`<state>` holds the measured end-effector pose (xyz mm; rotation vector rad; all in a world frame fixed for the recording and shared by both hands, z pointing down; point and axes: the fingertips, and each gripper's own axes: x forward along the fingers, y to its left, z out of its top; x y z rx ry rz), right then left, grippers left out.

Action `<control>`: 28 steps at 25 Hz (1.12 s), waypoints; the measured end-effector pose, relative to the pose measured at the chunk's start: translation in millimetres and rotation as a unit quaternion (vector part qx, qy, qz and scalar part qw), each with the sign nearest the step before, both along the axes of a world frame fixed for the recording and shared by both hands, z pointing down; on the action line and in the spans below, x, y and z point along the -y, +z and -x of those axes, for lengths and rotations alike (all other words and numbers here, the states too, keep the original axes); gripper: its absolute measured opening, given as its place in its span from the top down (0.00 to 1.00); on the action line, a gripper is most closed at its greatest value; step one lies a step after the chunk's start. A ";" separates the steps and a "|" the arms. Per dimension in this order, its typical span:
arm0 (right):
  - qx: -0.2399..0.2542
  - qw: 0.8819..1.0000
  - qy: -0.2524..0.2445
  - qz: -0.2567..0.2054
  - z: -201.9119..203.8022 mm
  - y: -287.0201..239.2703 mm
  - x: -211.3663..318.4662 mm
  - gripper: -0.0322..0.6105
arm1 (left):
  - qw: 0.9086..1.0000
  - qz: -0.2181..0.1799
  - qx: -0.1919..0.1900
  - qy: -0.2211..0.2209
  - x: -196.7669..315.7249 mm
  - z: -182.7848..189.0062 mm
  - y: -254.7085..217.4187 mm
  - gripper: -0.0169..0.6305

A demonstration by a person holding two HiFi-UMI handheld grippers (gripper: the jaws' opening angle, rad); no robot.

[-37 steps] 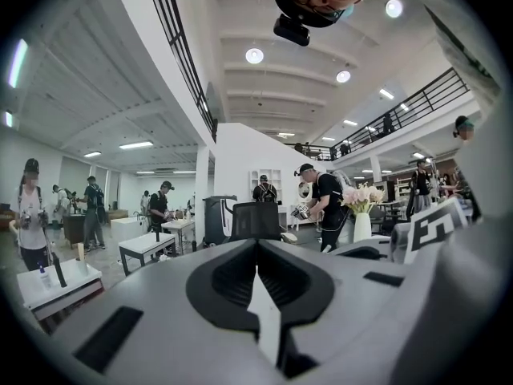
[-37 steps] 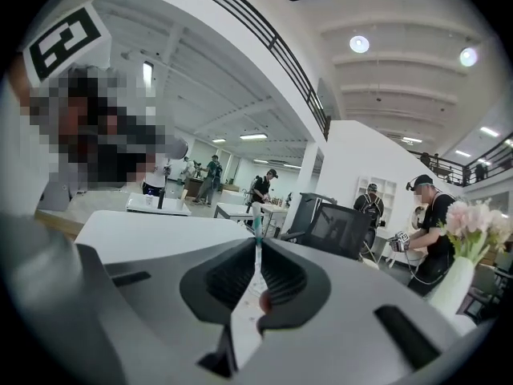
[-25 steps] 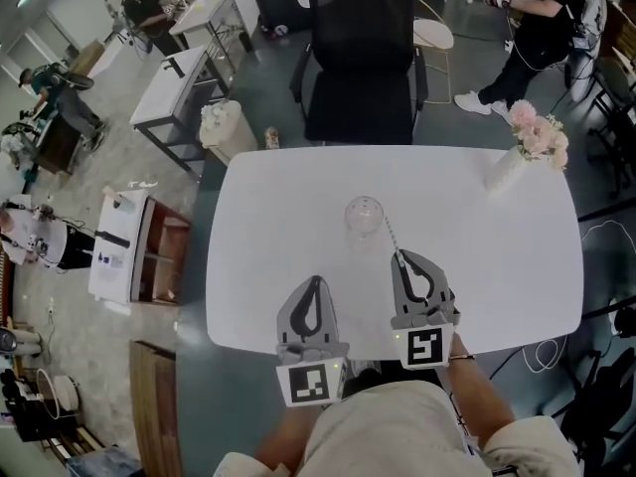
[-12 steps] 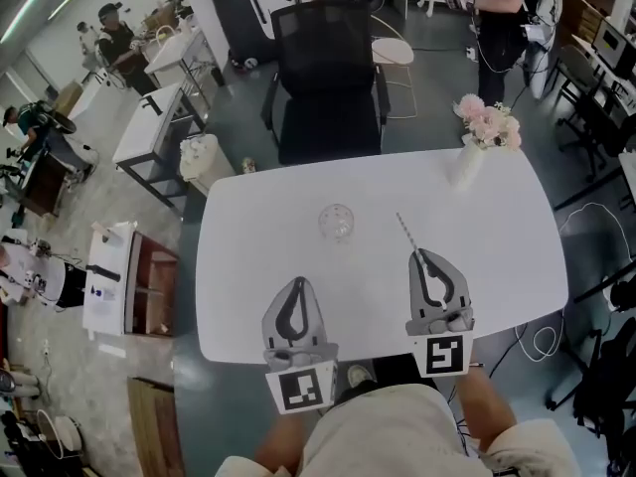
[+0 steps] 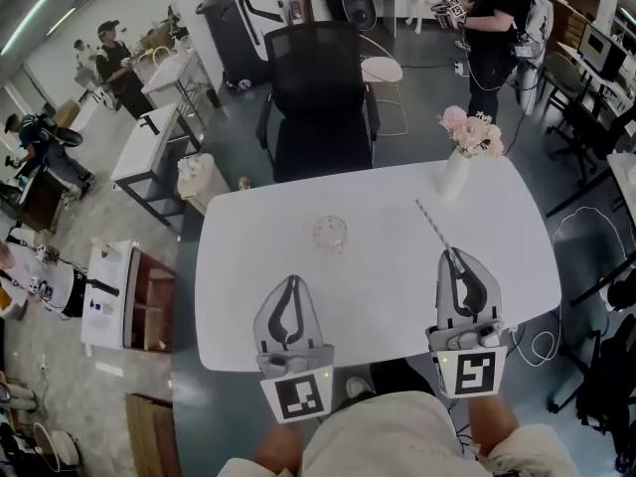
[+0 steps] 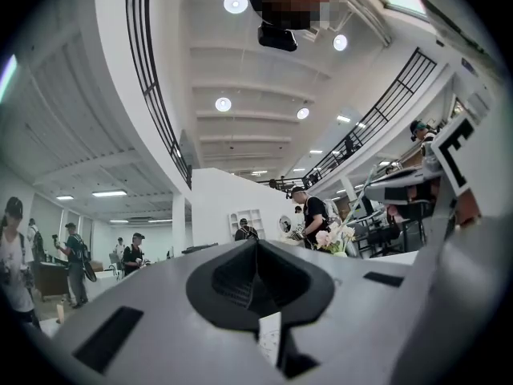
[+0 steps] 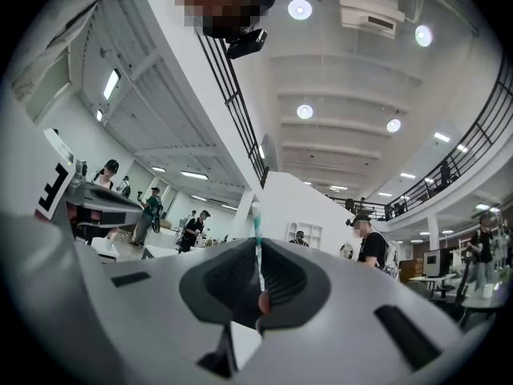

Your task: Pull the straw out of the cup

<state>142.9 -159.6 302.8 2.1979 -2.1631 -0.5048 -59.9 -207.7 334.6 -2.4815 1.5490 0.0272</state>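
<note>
A clear glass cup (image 5: 331,234) stands upright near the middle of the white table (image 5: 248,266), with nothing in it. My right gripper (image 5: 453,256) is shut on a striped straw (image 5: 432,226), which sticks out from its tips toward the far side, well to the right of the cup. In the right gripper view the straw (image 7: 257,239) rises between the closed jaws, teal and white. My left gripper (image 5: 289,284) hovers at the near left, below the cup, its jaws shut with nothing between them. Both grippers are raised and point about level.
A white vase of pink flowers (image 5: 465,142) stands at the table's far right corner. A black office chair (image 5: 320,97) is pushed up to the far edge. Several people and desks are around the room beyond the table.
My right gripper has lifted and swung right, drawing the straw out of the cup and away from it. My left gripper has risen a little. The cup stays put.
</note>
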 end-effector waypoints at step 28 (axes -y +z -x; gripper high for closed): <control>-0.002 1.000 -0.016 -0.010 -3.5 -13.8 -12.0 0.92 | 0.999 -0.018 0.025 0.017 -15.2 -10.7 -14.5 0.97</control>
